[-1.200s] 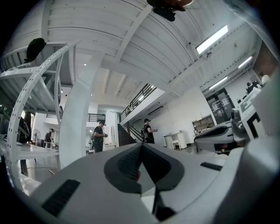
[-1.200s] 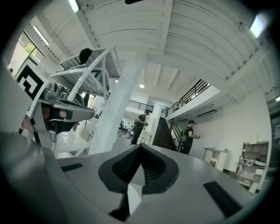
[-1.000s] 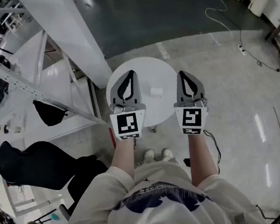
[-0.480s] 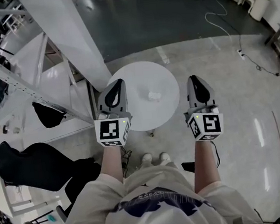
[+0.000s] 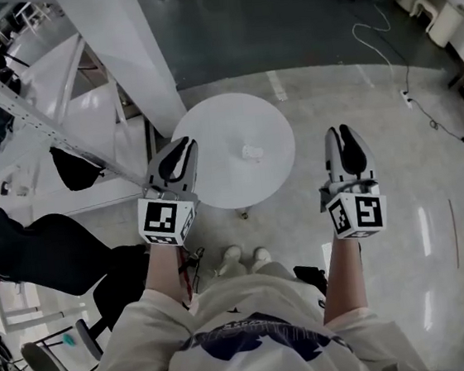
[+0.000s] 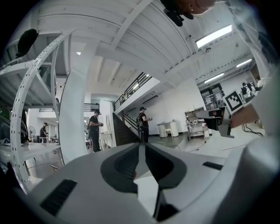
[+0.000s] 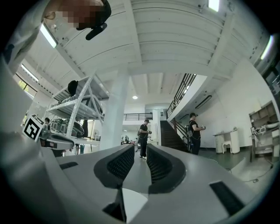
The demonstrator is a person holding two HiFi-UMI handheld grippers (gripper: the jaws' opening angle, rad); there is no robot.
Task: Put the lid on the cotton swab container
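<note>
The cotton swab container (image 5: 251, 152) is sitting as a small pale shape right of centre on the round white table (image 5: 208, 125), too small to tell whether its lid is on. The left gripper (image 5: 184, 146) is hovering at the table's left edge, its jaws just opening to a narrow slit with nothing between them. The right gripper (image 5: 345, 133) is hanging off the table's right side above the floor (image 5: 430, 166), its jaws opening wider and gripping nothing.

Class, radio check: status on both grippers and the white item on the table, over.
Both empty, jaws just been opening: left gripper barely, right gripper wider. On round table, small white item, untouched; too small to tell if capped. Nothing between grippers and it.
</note>
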